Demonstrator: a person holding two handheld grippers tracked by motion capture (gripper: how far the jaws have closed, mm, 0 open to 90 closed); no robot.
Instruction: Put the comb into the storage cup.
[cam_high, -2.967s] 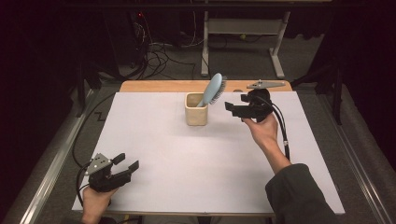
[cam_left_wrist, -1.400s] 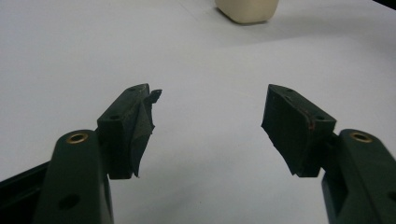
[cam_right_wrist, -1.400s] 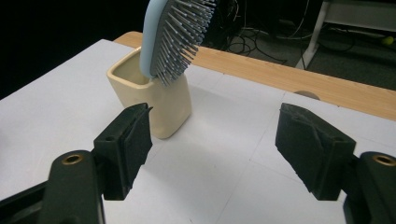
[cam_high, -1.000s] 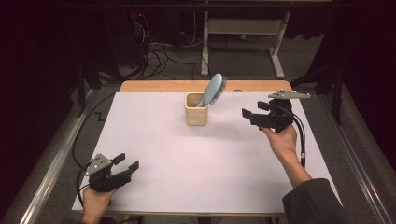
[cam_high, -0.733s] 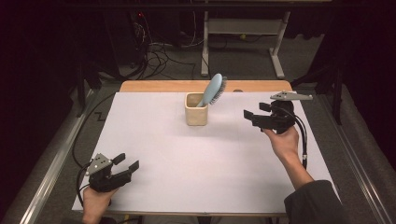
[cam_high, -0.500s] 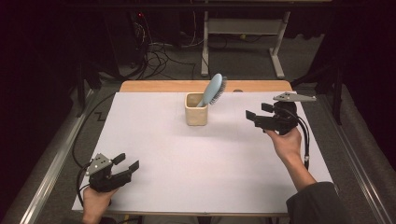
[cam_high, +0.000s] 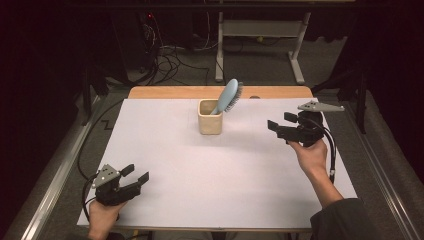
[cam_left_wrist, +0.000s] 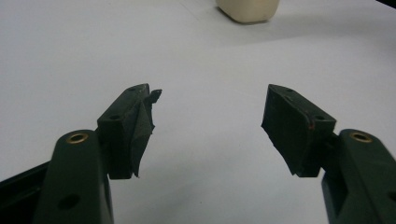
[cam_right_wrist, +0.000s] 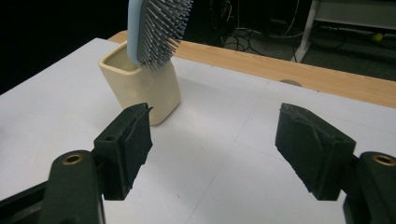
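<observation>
Two grippers are held with jaws apart and nothing between them: the left gripper (cam_high: 136, 176) nearest, at the white table's (cam_high: 250, 190) corner, the right gripper (cam_high: 281, 123) farther. Beyond, a blue hairbrush (cam_high: 228, 95) is seen leaning inside a cream cup (cam_high: 209, 119).

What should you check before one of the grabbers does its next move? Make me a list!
1. Right gripper open, nothing between its jaws: ok.
2. Left gripper open and empty: ok.
3. Cream square cup standing upright on the white table cover: ok.
4. Light blue hairbrush with grey bristles in the cup, leaning, head sticking out the top: ok.
5. Clear cover between right gripper and cup: ok.
6. Handle end of the hairbrush, hidden inside the cup: cannot tell.
</observation>
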